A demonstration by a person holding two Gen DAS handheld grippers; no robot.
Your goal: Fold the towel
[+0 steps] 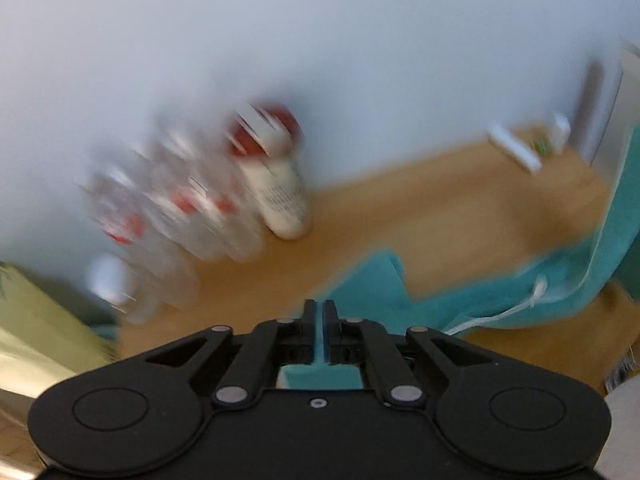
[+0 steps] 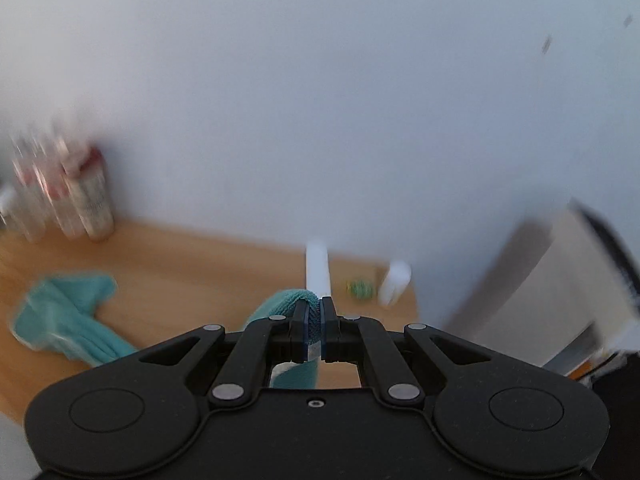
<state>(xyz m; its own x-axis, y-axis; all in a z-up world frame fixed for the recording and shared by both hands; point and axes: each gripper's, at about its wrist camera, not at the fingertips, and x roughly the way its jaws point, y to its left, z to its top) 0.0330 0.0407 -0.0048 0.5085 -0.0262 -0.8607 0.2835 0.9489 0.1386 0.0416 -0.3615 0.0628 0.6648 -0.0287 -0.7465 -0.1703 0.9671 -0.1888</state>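
Left tongs (image 1: 319, 303) and right tongs (image 2: 319, 300) are each clamped on the teal towel (image 1: 560, 280), which trails toward three o'clock across the wooden bench (image 1: 440, 200).

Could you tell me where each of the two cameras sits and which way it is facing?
Left wrist: rides on the left tongs, looking along them over the wooden table toward blurred bottles at the white wall; black linkage shows.
Right wrist: rides on the right tongs, facing the wall across the table; black linkage shows.
Shared: the teal towel, pinched in both tongs, and the bottles.
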